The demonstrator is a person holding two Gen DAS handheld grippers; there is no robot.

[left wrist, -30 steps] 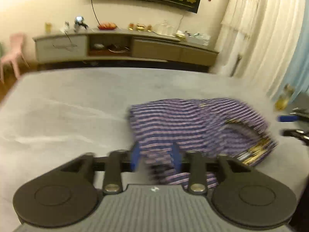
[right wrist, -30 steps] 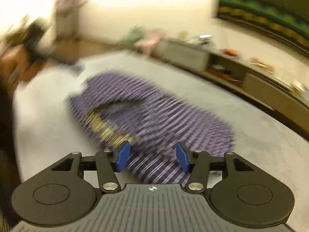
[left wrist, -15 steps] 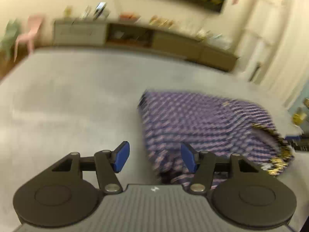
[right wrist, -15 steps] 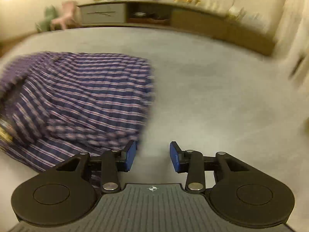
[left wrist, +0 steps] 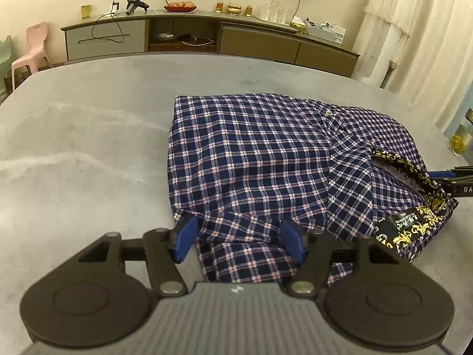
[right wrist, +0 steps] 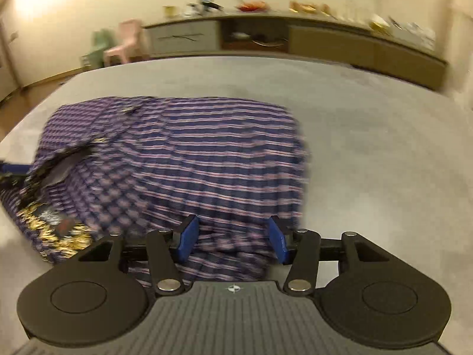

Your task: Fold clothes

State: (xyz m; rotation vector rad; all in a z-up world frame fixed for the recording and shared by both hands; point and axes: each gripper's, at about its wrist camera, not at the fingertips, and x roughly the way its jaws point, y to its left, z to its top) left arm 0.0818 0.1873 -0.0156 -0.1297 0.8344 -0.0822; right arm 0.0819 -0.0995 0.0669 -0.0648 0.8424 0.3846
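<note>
On grey surface (left wrist: pixel 88 136), folded plaid shirt (left wrist: pixel 260 159) seen. Left gripper (left wrist: pixel 238 241), right gripper (right wrist: pixel 232 241) spread apart, nothing held. Collar label (left wrist: pixel 405 224) sharp in left view only; right view blurred.

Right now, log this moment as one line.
shirt partly folded on table | left gripper open | right gripper open | nothing held
</note>
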